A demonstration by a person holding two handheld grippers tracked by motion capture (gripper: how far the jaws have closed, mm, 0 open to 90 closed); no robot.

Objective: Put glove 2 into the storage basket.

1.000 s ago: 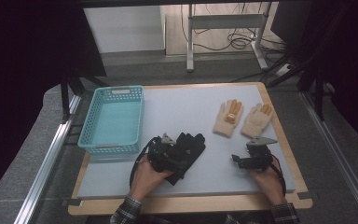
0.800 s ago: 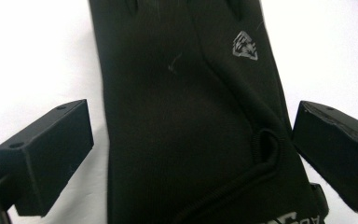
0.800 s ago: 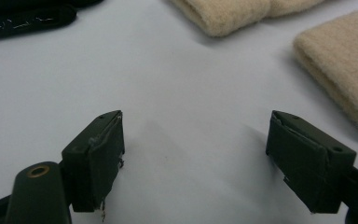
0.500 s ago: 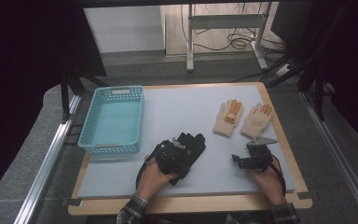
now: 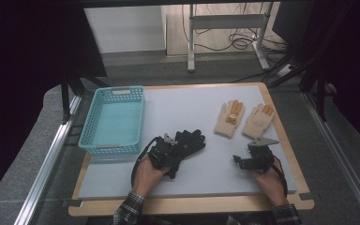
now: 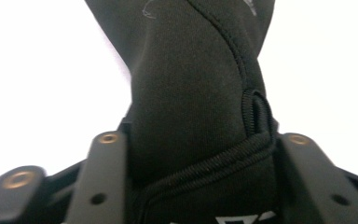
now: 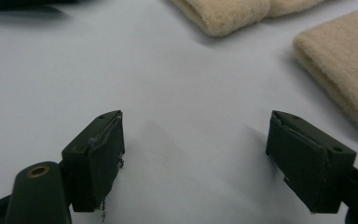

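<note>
Left gripper (image 5: 165, 151): fingers pinched the cuff of the black fabric glove (image 6: 196, 107), mid-tabletop (image 5: 187, 101) beside the turquoise plastic basket (image 5: 114, 121).
Right gripper (image 7: 209, 158): fingers spread, empty, near two cream knitted gloves (image 5: 243, 118).
Risk: shallow cuff grip could slip when lifted.
</note>
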